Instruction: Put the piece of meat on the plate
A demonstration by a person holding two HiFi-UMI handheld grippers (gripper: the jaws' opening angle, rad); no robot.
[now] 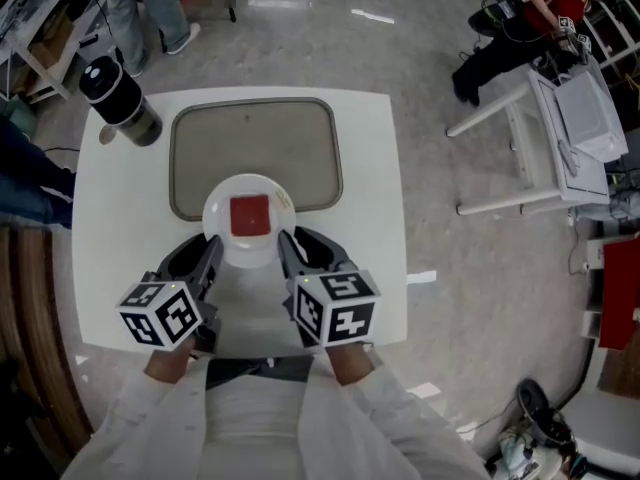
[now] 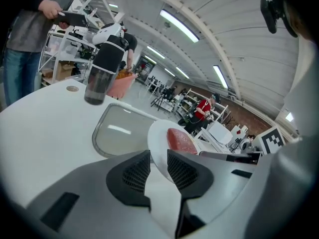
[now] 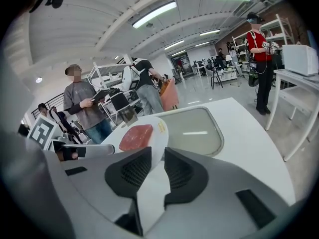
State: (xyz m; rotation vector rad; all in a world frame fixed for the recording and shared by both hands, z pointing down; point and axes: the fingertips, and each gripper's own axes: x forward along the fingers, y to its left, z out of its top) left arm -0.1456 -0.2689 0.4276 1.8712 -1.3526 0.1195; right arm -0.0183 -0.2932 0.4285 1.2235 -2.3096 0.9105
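Plate [image 1: 222, 204], meat [image 1: 250, 215] on top; rim part-hidden in both hand-held grippers [image 1: 212, 251] [image 1: 290, 246]

The piece of meat [image 1: 250, 215] is laid on the plate [image 1: 218, 214], at the near edge of the tray [image 1: 255, 143], with a bottle [image 1: 120, 100] behind, leftward.

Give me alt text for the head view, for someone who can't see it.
Seen from above, a white plate carrying a red piece of meat is gripped at its near rim by the left gripper and right gripper, over the front edge of a tray on a white table.
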